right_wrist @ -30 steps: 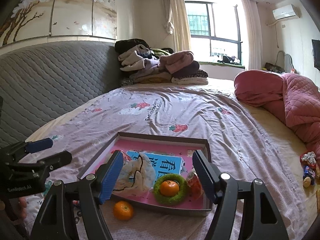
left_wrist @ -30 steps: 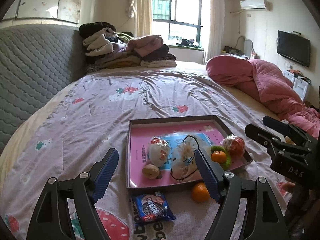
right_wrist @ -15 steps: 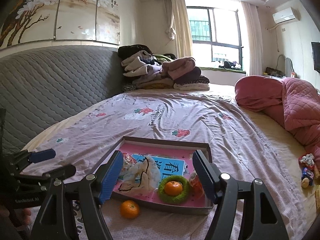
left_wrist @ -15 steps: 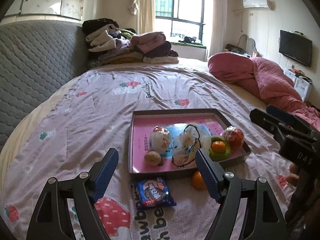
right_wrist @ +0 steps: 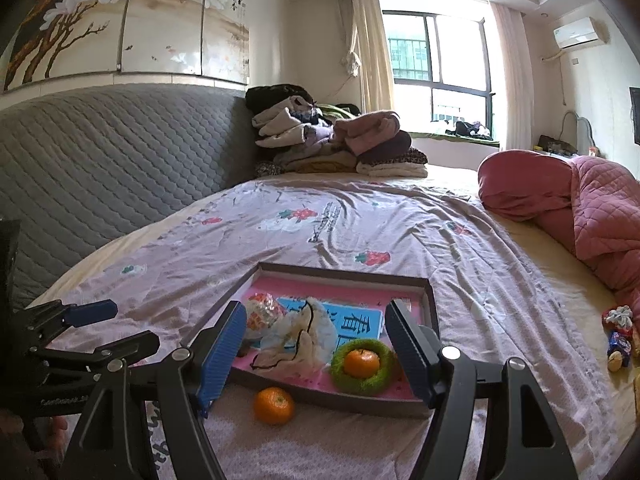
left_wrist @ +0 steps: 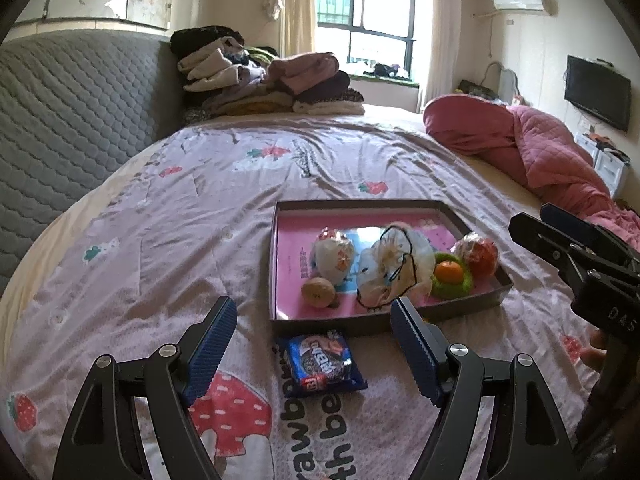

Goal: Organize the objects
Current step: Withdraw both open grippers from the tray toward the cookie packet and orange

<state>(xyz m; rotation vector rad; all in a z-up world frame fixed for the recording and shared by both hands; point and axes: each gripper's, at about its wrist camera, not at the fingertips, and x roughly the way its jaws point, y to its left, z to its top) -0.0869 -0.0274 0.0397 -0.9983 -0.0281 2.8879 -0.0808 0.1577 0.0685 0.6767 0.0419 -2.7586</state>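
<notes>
A shallow brown tray (left_wrist: 275, 264) with a pink floor lies on the bedspread. It holds a white wrapped snack (left_wrist: 334, 256), a crumpled plastic bag (left_wrist: 394, 268), an orange inside a green ring (left_wrist: 450, 274), a red wrapped ball (left_wrist: 478, 254) and a brown fruit (left_wrist: 318, 292). A blue cookie packet (left_wrist: 322, 362) lies just in front of the tray, below my open left gripper (left_wrist: 313, 303). A loose orange (right_wrist: 274, 400) rests before the tray's near wall (right_wrist: 340, 402). My right gripper (right_wrist: 316, 307) hovers open and empty over that side.
Folded clothes (right_wrist: 332, 144) are stacked at the headboard. A pink quilt (right_wrist: 580, 204) is bunched at the right. Small wrapped items (right_wrist: 618, 336) lie near the bed's right edge. Each gripper shows in the other's view: right gripper (left_wrist: 532, 216), left gripper (right_wrist: 130, 323).
The left gripper has sunk slightly, so the tray and cookie packet sit higher in its view. The right gripper has hardly moved. Both stay open.
</notes>
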